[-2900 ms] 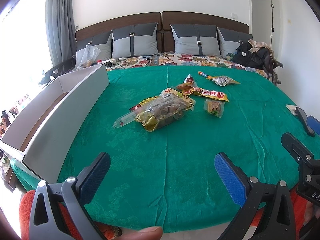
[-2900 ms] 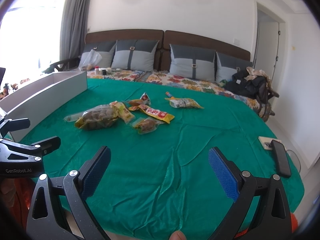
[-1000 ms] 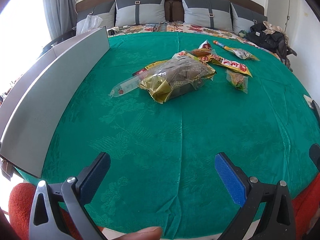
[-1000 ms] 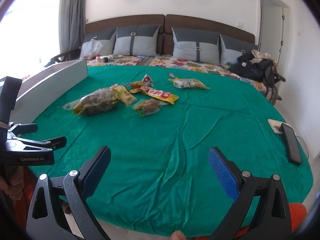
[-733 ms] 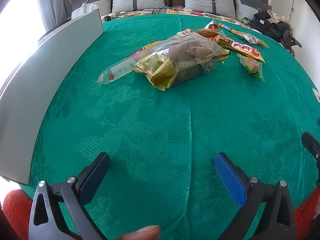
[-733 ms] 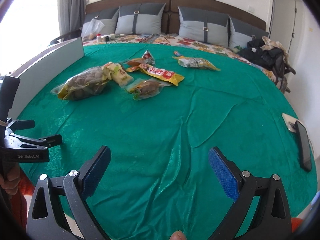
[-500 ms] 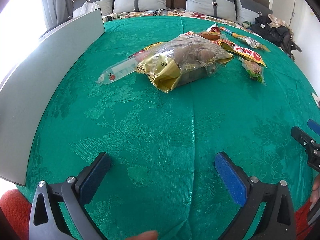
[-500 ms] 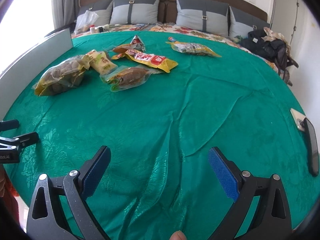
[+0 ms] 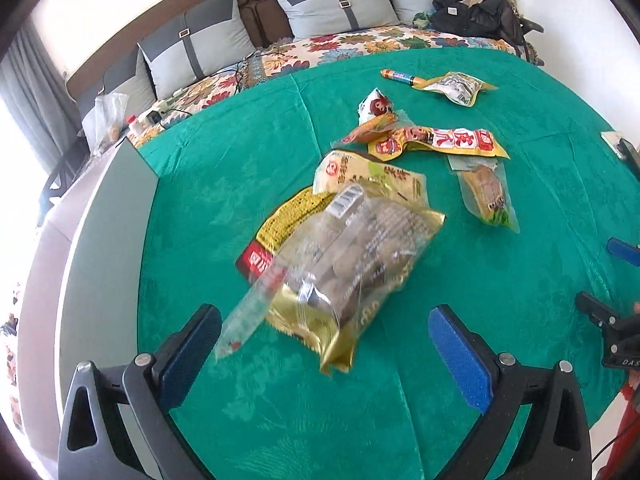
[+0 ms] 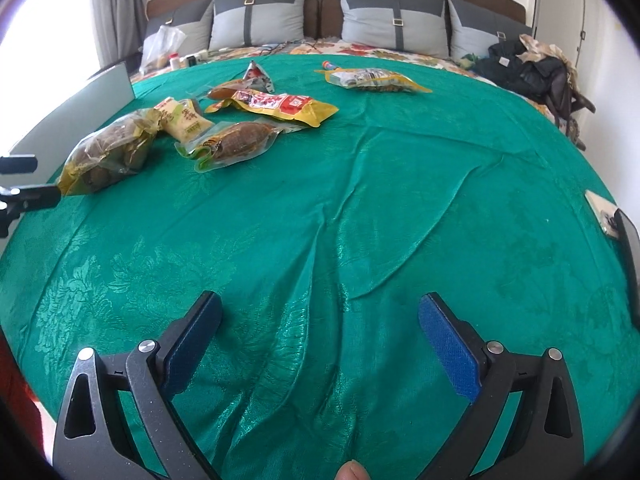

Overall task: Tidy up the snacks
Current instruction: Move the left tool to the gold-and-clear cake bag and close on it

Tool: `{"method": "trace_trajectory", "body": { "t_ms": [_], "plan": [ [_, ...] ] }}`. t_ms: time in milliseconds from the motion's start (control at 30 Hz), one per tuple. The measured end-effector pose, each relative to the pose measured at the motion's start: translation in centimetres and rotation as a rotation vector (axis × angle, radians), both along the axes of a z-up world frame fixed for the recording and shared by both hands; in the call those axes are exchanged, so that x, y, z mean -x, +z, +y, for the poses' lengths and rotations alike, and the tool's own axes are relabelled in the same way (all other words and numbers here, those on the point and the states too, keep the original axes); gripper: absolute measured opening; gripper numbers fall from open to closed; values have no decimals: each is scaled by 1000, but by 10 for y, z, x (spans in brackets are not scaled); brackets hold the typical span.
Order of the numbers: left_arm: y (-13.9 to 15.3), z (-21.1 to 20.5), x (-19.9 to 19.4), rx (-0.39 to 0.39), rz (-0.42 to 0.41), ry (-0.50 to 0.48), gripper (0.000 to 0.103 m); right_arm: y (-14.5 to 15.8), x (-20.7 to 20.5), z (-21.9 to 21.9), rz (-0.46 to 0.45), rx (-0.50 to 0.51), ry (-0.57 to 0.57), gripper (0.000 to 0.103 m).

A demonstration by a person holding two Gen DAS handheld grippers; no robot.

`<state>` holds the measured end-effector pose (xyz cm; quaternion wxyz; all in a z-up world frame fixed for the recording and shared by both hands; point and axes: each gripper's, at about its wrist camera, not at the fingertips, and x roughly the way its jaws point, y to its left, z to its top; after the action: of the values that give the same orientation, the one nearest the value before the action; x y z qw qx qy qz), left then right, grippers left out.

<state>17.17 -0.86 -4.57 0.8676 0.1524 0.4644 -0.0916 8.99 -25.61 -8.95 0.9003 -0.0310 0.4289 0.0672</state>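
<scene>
The clear-and-gold snack bag [image 9: 352,264] lies on the green bedspread [image 9: 500,280] at the near end of the scattered snacks, overlapping a yellow-and-red packet [image 9: 280,228] and a pale packet [image 9: 372,178]. Half a second ago this bag sat well ahead of the left gripper [image 9: 324,344]; now it fills the middle of the left wrist view, its near corner lying between the two blue pads [image 9: 460,360], which are spread wide and hold nothing. The left gripper has thus closed in on the bag and tilted, which suggests that the first pick is about to begin.

Beyond it lie a vacuum-packed snack [image 9: 486,194], a long red-and-yellow packet [image 9: 440,142], a small triangular packet [image 9: 374,106] and a far yellow pouch [image 9: 456,88]. No snack is yet in the grey box [image 9: 104,232] along the left edge of the bed.

The right gripper [image 10: 320,332] hangs over bare bedspread, well apart from every snack, its jaws likewise wide and empty. It has advanced slightly over the bed.
</scene>
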Motion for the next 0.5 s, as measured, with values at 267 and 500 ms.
{"method": "trace_trajectory", "body": {
  "t_ms": [267,500],
  "plan": [
    [-18,-28,-29,123,173,-78,87,0,0,0,-1,0,0,101],
    [-5,-41,3,128,151,-124,88,0,-1,0,-1,0,0,101]
  ]
}}
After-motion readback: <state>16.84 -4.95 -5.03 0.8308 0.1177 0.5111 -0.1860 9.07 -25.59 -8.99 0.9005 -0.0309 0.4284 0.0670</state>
